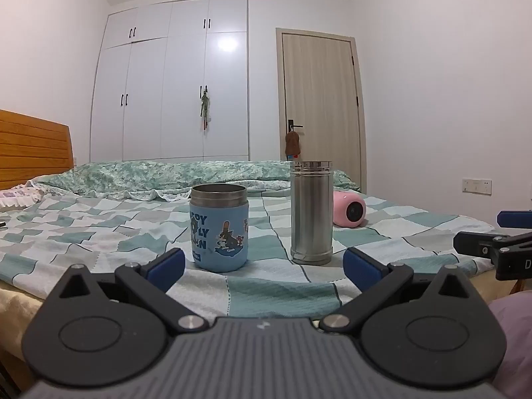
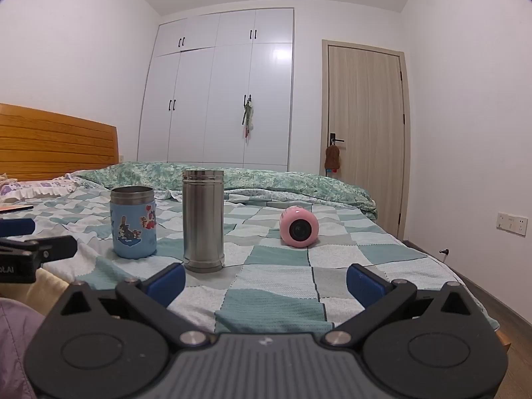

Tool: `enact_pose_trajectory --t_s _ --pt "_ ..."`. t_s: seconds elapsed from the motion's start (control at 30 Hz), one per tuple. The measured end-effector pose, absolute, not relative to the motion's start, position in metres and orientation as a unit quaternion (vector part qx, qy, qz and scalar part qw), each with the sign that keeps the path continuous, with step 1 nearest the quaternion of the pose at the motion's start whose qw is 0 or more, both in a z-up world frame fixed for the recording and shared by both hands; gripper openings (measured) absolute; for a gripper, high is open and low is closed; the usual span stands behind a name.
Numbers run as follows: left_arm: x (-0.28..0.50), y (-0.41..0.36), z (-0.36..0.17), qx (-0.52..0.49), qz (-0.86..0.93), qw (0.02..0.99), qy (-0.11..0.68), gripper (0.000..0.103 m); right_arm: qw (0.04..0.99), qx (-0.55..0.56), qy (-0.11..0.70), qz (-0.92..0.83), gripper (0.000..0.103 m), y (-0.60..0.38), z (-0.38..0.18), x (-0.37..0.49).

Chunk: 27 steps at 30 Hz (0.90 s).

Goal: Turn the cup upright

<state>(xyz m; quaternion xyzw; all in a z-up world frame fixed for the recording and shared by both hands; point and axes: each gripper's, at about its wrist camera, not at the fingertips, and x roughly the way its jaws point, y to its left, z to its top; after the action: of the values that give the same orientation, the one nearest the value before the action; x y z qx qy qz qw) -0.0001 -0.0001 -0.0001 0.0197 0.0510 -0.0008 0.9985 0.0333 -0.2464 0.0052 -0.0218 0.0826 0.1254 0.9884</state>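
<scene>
Lying: pink cup (image 2: 298, 229) on its side on the checked bedspread (image 2: 272, 299), mouth toward us, well beyond the steel flask (image 2: 203, 221).
Right gripper (image 2: 266, 282): fingers spread, empty.
Left gripper (image 1: 264, 271): likewise spread, empty.
Advice: grasp across the body, then roll upright.

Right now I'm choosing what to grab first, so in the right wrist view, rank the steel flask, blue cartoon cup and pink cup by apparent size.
1. steel flask, tallest and nearest
2. blue cartoon cup
3. pink cup, lying on its side farther back, so its true size against the blue one is unsure
</scene>
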Motion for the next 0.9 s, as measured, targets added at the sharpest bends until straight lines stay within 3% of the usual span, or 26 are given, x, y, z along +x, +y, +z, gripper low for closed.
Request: enact_pose_trajectory --t_s 0.9 --pt "0.0031 0.0011 -0.0012 0.015 -0.004 0.998 0.059 0.103 0.989 -0.022 0.08 0.126 0.103 -0.2479 0.005 0.0329"
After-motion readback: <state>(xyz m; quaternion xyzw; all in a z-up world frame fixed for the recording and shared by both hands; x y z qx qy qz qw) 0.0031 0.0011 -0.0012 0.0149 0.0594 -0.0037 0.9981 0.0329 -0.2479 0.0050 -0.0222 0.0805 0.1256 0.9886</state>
